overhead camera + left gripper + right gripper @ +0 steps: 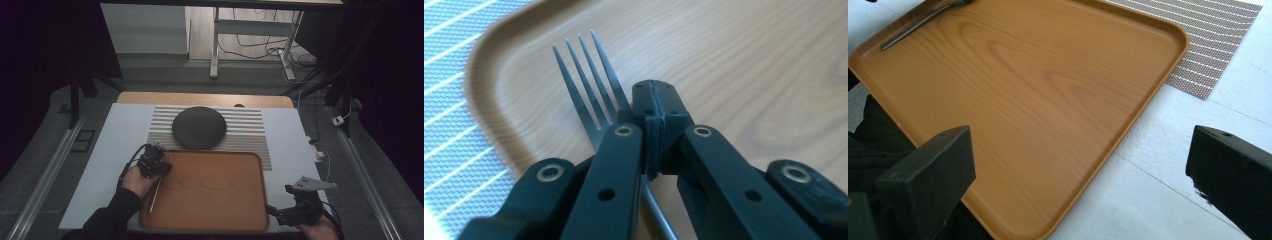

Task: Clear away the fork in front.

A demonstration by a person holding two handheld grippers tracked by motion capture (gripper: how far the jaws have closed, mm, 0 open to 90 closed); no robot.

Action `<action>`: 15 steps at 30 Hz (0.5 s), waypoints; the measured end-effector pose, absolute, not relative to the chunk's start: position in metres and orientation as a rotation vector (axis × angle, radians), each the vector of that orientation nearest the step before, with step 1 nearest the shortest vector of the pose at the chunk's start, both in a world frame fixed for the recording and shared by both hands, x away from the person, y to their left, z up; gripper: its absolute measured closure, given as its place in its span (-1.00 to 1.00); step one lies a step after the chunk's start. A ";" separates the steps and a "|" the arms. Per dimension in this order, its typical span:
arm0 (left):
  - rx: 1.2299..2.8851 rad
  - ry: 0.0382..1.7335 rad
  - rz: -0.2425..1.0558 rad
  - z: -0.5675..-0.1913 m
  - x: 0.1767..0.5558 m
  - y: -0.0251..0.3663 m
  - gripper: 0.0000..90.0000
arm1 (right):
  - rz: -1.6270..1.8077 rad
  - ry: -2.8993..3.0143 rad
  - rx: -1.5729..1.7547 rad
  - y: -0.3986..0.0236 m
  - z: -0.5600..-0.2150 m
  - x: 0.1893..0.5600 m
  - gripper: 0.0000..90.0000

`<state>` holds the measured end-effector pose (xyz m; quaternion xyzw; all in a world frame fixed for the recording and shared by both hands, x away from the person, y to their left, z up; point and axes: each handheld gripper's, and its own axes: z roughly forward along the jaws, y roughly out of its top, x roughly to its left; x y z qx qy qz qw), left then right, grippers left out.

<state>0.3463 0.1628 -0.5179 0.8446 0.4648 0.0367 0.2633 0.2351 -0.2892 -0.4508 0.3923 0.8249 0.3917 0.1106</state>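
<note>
my left gripper (pixel 159 169) clamped on fork (pixel 591 82) neck, over tray (pixel 215 200) left edge. right gripper (pixel 280 214) wide open, empty, at tray right corner. i fear fork pivoting: thin neck, long handle dragging tray.

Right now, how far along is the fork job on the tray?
Done: the left gripper is shut on the fork, over the wooden tray near its left rim. In hand: carrying the fork; whether it touches the tray I cannot tell. Left: setting it down or moving it on. The right gripper waits open at the tray's right corner.
</note>
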 end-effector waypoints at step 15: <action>2.107 1.186 0.040 -0.493 0.332 0.178 0.16 | 1.152 2.419 1.161 -0.289 -0.450 0.235 -1.00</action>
